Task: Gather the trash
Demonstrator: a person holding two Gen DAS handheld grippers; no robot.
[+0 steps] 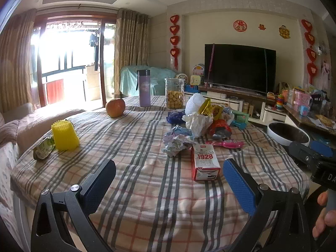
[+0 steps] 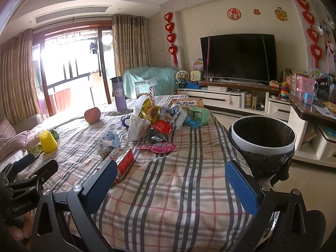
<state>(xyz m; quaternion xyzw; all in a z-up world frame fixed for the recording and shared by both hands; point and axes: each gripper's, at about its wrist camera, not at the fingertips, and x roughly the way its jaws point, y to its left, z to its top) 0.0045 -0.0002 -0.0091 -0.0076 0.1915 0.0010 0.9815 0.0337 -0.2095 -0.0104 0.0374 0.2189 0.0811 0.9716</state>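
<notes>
In the left wrist view, your left gripper [image 1: 169, 180] hangs low at the bottom centre of the frame with its fingers spread wide and nothing between them. Nothing looks collected yet, I judge. The milk carton [image 1: 204, 163] lies just above the gripper, a little right of centre. Above it are the crumpled paper [image 1: 177, 141] and the pink wrapper [image 1: 226, 143], and higher still the pile of wrappers and bags [image 1: 206, 116]. At the left edge, a green packet [image 1: 43, 150] touches the yellow cup [image 1: 65, 136]. The apple [image 1: 115, 107], purple bottle [image 1: 144, 88] and cookie jar [image 1: 174, 93] in the upper middle are probably not trash. The tablecloth [image 1: 134, 189] in front of the gripper is bare, so you have free room to go forward.

In the right wrist view, your right gripper [image 2: 171, 184] is also released and holds nothing. The trash bin [image 2: 262, 145] stands at the right of the frame, just beside the table's edge, and its black liner appears empty. The carton sits close to the left finger. All the trash is left to do. Mind the hanging fold of cloth at the edge between the table and the bin; the floor to the right of the bin is open.
</notes>
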